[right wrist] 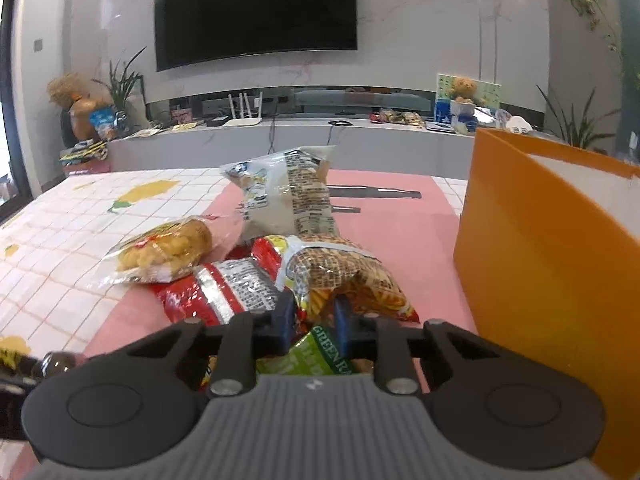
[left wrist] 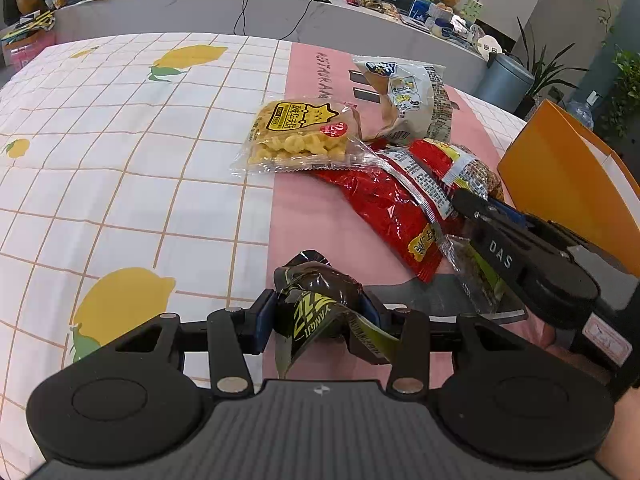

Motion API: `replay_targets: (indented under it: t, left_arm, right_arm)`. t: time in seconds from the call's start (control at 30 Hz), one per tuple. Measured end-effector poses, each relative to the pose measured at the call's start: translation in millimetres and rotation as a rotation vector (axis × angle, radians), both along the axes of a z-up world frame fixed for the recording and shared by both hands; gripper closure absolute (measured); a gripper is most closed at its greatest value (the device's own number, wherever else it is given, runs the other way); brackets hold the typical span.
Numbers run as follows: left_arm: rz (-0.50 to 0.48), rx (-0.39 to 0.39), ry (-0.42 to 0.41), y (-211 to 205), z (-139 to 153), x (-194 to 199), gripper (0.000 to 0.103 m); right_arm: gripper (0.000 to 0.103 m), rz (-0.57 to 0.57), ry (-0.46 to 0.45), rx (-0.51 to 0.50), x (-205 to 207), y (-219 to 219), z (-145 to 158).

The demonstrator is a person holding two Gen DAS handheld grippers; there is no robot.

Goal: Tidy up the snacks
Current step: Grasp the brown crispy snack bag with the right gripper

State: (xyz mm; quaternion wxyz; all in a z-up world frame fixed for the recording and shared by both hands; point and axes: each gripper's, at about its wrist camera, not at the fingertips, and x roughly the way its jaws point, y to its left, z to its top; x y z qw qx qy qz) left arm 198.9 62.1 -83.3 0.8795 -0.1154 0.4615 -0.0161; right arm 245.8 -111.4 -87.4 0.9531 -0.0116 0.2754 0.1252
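Observation:
My left gripper [left wrist: 318, 314] is shut on a black snack packet [left wrist: 316, 296] with yellow-green lettering, held just above the pink cloth. My right gripper [right wrist: 314, 320] is shut on a clear packet of lattice crisps [right wrist: 348, 276] with a green label; it also shows in the left wrist view [left wrist: 480, 196] at the right. A red packet [left wrist: 384, 200] lies under it. A clear bag of yellow biscuits [left wrist: 296, 136] and a white chip bag [left wrist: 404, 92] lie beyond. An orange box [right wrist: 548, 272] stands at the right.
The table has a white lemon-print checked cloth [left wrist: 120, 160] on the left and a pink cloth [left wrist: 312, 208] in the middle. A grey counter [right wrist: 304, 136] with clutter runs behind, with a TV [right wrist: 256, 8] on the wall above.

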Motion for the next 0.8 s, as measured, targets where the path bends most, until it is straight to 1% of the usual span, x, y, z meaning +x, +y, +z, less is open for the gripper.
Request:
replay_targets:
  t: [0.2,0.37,0.4,0.47,0.5,0.53,0.57,0.7,0.77,0.8]
  left_arm:
    - [0.000,-0.003,0.003,1,0,0,0.052]
    - [0.004,-0.020,0.007,4,0,2,0.052]
    - [0.006,-0.025,0.007,5,0,2,0.052]
    - [0.009,-0.032,0.008,5,0,1,0.052]
    - [0.010,-0.035,0.008,6,0,1,0.052]
    - [0.010,-0.036,0.008,6,0,1,0.052]
    - [0.009,-0.034,0.008,6,0,1,0.052]
    - [0.003,-0.022,0.007,5,0,1,0.052]
    - [0.002,-0.019,0.006,4,0,1,0.052]
    - [0.003,-0.020,0.007,4,0,1,0.052]
  right_arm:
    - [0.088,0.002,0.000,0.008,-5,0,2]
    - [0.086,0.007,-0.009,0.073,-8,-12,6]
    - [0.082,0.004,-0.016,0.085,-9,-15,7]
    - [0.080,-0.006,-0.019,0.120,-9,-20,8]
    - [0.070,-0.005,-0.010,0.136,-8,-21,8]
    - [0.064,-0.007,-0.009,0.146,-8,-21,8]
    - [0.064,-0.008,-0.017,0.142,-9,-20,7]
    - [0.063,-0.010,-0.031,0.056,-11,-8,7]
    - [0.056,-0.029,-0.100,-0.020,-20,0,11]
    - [0.050,-0.024,-0.137,-0.073,-23,5,13]
